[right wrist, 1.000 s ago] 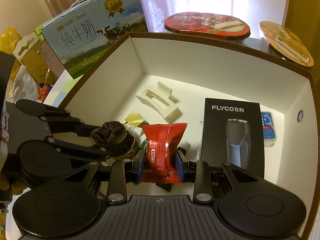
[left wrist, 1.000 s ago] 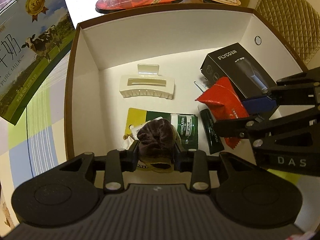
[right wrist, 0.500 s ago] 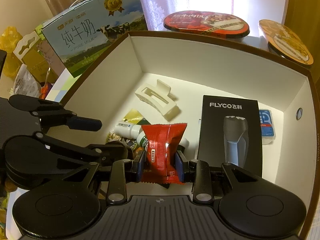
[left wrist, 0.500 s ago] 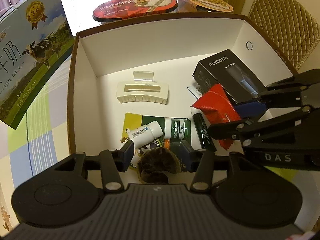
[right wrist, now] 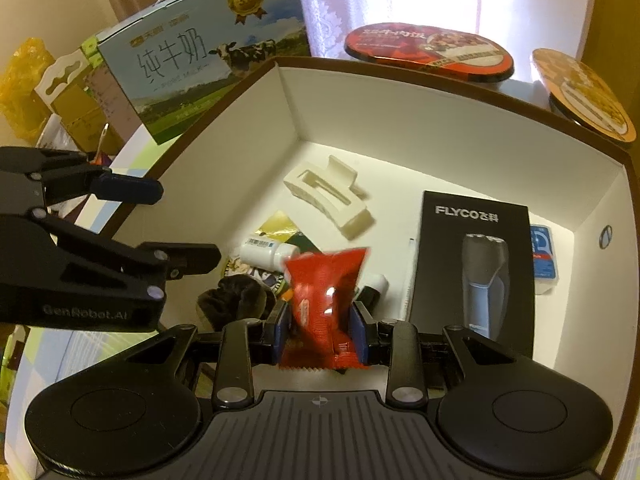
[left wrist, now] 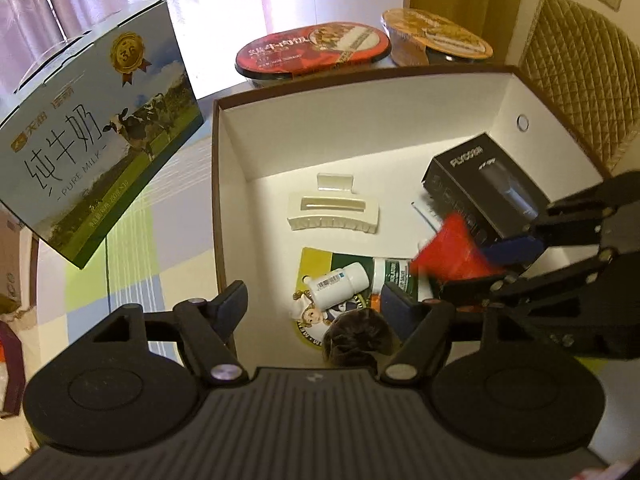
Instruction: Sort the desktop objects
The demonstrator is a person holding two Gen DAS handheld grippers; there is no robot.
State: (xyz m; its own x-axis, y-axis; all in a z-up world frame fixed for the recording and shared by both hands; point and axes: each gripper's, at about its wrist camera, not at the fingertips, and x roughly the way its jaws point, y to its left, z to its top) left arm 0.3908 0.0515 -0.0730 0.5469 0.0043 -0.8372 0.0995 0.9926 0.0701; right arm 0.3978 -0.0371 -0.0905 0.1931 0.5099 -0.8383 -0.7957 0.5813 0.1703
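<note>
Red packet (right wrist: 324,300) pinched between right claw (right wrist: 320,332) pads.

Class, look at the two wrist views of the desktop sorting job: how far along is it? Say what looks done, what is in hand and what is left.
Done: the box already holds a hair clip, a shaver carton, a white bottle and a dark scrunchie, which lies free beneath the open left hand-held gripper. In hand: the right hand-held gripper grips a red packet over the box. Left: releasing that packet.

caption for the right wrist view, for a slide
Right gripper holds a red snack packet over the white box; open left gripper beside it.
</note>
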